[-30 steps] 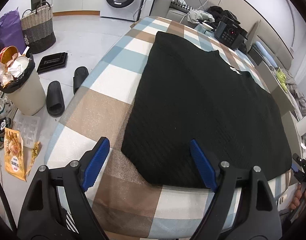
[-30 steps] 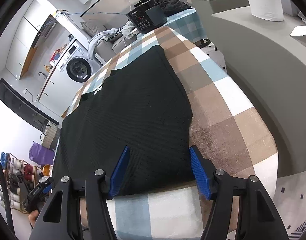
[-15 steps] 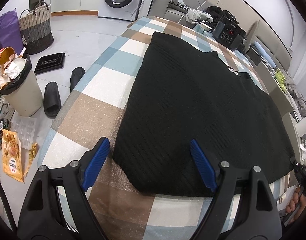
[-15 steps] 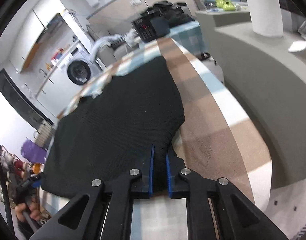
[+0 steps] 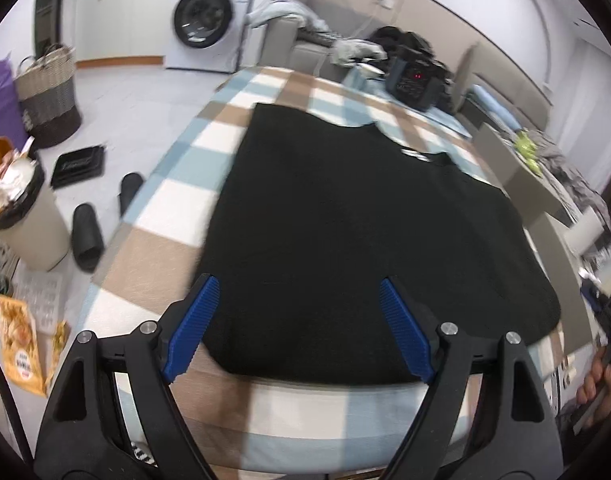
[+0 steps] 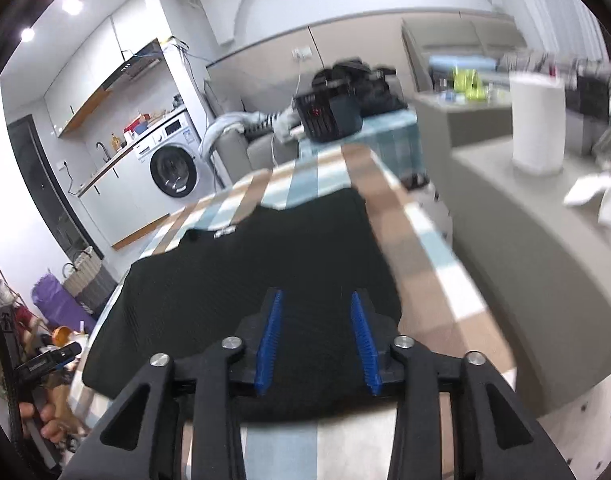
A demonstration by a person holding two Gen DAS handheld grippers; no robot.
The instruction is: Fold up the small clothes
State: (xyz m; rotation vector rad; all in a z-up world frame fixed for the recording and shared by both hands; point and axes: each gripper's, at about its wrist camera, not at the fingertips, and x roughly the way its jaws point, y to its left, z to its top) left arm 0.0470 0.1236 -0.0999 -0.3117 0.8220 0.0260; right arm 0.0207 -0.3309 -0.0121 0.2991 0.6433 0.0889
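In the left wrist view the left gripper [image 5: 295,330] is hanging spread wide over the near hem of the black sweater [image 5: 369,216], which is lying flat on the checked surface [image 5: 165,208], and it's pinching nothing, so I'd say it should be dropping onto that hem corner before closing. In the right wrist view the right gripper [image 6: 316,339] has just been opening its jaws, half spread over the sweater's near hem with cloth showing between the pads but not clamped, so I'd be re-pinching the edge squarely to lift both corners evenly.
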